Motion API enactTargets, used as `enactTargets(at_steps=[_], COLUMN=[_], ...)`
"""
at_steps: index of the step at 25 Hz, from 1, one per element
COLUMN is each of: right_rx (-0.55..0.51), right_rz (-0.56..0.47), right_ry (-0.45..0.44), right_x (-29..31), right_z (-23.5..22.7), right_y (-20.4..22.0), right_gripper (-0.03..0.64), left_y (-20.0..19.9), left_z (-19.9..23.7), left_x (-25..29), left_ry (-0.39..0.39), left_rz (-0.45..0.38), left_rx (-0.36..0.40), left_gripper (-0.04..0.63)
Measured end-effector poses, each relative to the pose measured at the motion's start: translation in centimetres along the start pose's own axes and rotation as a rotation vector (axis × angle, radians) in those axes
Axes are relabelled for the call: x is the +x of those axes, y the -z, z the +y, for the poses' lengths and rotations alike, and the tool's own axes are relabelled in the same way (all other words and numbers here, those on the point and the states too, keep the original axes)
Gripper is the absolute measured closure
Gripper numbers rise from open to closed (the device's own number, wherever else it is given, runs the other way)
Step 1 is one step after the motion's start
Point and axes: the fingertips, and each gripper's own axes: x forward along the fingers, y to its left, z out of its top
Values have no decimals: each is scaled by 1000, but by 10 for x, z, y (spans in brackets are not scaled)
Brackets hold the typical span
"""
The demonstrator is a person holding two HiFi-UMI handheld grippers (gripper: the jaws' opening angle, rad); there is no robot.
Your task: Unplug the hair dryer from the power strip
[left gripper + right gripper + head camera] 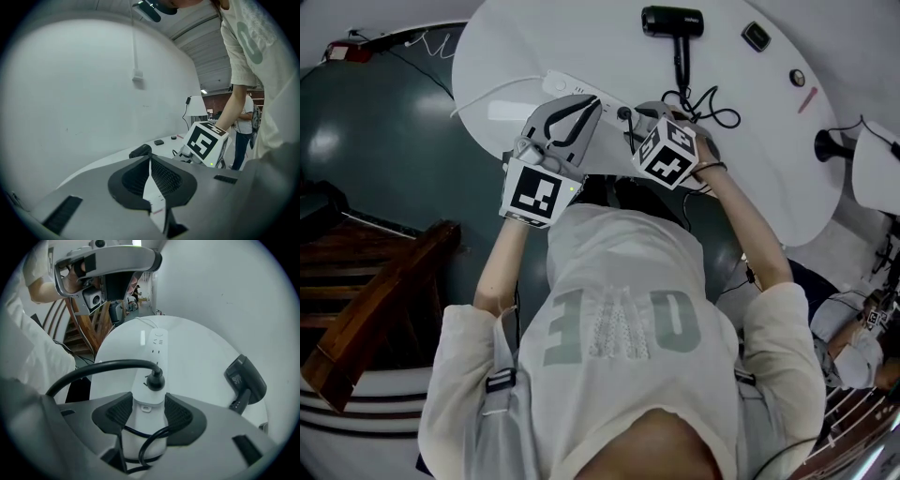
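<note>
A white power strip (572,87) lies on the round white table (516,47). In the right gripper view the hair dryer's black plug (155,379) sits in the power strip (152,362), and its cord (93,369) arcs off to the left. My right gripper (149,406) points steeply down, its pads pressed on the two sides of the strip's near end. The black hair dryer (673,23) lies at the table's far side, its cord (703,103) coiled near the right gripper (639,114). My left gripper (581,103) hovers over the strip, shut (150,161), with nothing held.
A small black device (756,36), a round button-like item (797,77) and a pink pen (807,98) lie on the table's right side. Dark wooden stairs (366,281) stand at the left. Another person (853,337) is at the right, near a white lamp (197,105).
</note>
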Motion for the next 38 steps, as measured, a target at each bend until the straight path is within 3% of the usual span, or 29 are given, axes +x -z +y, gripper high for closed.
enactTargets(at_steps=[2,4,6,9,13,16,19,25,29,38], right_rx=[3,3,5,8,15,23,20,18,23,34], right_rz=[2,-1,-2,-8,-13,-16,-17,-18,-17,-5], right_ry=[-12,-21,-26,-27,-41,-52,-51,-49,-52,-51], right_x=[0,0,0,0,0,0,0,0,0,1], right_z=[0,0,1,1,2,1,2,2,3,3], right_y=[0,-1,-1,-2,-3,-4,-4,-4,-4,-3], right_gripper=[393,393,393,393,393,393,393,393,393,391], left_y=[11,24,30,36,47,49,57,79,83,86], left_z=[-8,-17,-25,-33,-51,-54,-52,-66,-76,-79], left_x=[4,11,16,27,45,50,46,61,73,74], left_ry=[49,112,157,207,350,490,571,654,700,749], left_rz=[69,155,211,274,223,147,136,164,162,159], left_rx=[-60,-144,-167,-63,192,187,205,285,328,325], left_gripper=[574,450,414,394,380,379,379,381,505,534])
